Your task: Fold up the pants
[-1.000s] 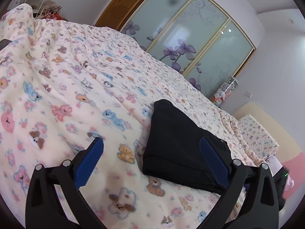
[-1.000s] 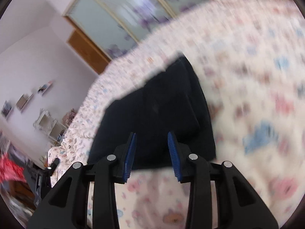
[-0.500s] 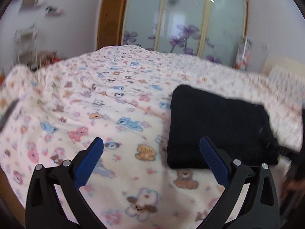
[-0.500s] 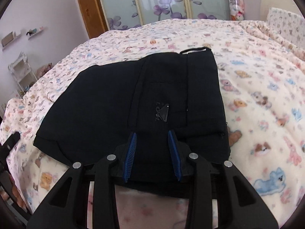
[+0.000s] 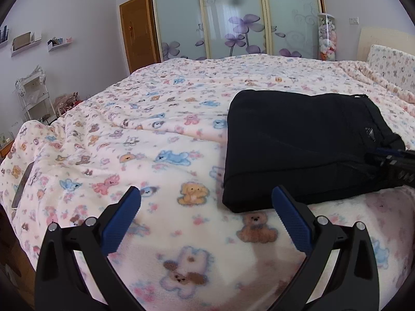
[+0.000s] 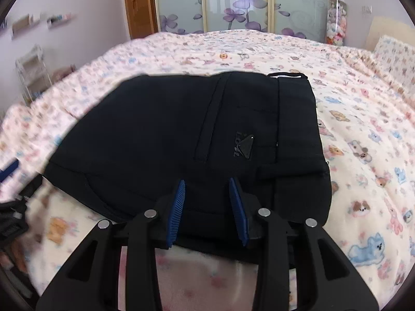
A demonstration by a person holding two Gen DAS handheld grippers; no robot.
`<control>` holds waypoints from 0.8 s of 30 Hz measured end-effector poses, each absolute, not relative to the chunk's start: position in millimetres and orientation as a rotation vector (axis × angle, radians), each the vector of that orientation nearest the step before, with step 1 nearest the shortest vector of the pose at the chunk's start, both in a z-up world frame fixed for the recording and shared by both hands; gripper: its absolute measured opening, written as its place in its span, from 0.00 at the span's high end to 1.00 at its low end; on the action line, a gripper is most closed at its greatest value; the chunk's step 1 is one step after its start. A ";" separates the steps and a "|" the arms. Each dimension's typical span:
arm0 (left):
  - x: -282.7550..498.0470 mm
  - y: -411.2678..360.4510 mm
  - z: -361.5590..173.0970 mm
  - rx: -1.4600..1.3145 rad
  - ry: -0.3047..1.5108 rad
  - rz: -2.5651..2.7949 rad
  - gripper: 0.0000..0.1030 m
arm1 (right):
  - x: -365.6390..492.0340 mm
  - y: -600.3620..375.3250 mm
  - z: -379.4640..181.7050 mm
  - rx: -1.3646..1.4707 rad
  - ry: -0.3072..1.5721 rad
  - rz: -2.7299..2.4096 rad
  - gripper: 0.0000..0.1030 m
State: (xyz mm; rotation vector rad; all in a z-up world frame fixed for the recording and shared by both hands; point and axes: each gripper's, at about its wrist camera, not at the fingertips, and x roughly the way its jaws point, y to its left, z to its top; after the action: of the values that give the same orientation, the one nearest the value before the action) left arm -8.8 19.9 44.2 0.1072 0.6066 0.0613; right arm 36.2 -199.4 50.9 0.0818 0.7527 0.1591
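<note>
one pair of black pants (image 6: 181, 140) lay folded into a compact rectangle on the bed, resting on a cream blanket (image 5: 155, 140) printed with small bears and other animals; a triangular logo patch (image 6: 245, 149) faced up near the waistband end. the right tongs (image 6: 207, 207) hovered over the near edge of the pants with their blue pads a modest gap apart, no cloth visibly pinched between them. the left tongs (image 5: 206, 217) were spread wide above bare blanket, just left of the near corner of the pants (image 5: 298, 142), gripping nothing. part of the right tool (image 5: 391, 160) showed at the right edge of the left view, over the pants. behind the bed stood sliding wardrobe doors (image 5: 233, 15) with purple flowers, a wooden door (image 5: 137, 31), wall shelves (image 5: 26, 42), a white rack (image 5: 33, 96) and a clear tube of plush toys (image 5: 327, 37).
</note>
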 end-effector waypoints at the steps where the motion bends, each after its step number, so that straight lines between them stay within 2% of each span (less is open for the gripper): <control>1: -7.7 20.3 47.4 0.108 0.610 0.058 0.02 | 33.7 -203.9 53.8 0.104 0.743 0.179 0.64; 7: -3.1 31.2 103.5 -0.112 0.451 -0.124 0.02 | 27.8 -257.4 82.9 0.239 0.650 0.192 0.63; 11: 42.6 17.0 113.8 -0.244 0.538 -0.259 0.02 | 33.0 -274.4 86.8 0.279 0.652 0.208 0.63; 16: 89.0 -12.7 78.8 -0.173 0.729 -0.202 0.02 | 34.9 -269.8 78.2 0.240 0.677 0.240 0.63; 18: 98.4 -16.1 49.8 -0.126 0.850 -0.146 0.02 | 33.1 -261.8 69.0 0.215 0.706 0.237 0.58; 20: 101.5 -12.4 23.5 -0.108 0.935 -0.123 0.02 | 35.5 -255.4 52.0 0.169 0.768 0.214 0.57; 22: 99.0 11.4 7.2 -0.277 0.943 -0.183 0.02 | 33.6 -250.2 44.7 0.125 0.775 0.202 0.57; 24: 97.9 16.4 7.2 -0.290 0.939 -0.199 0.02 | 32.7 -246.6 46.3 0.103 0.778 0.196 0.57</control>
State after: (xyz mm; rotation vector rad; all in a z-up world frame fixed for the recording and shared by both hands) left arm 97.9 16.4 7.2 -0.2904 0.9389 -0.1987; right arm 32.7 -246.6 46.3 0.1035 0.7782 0.1960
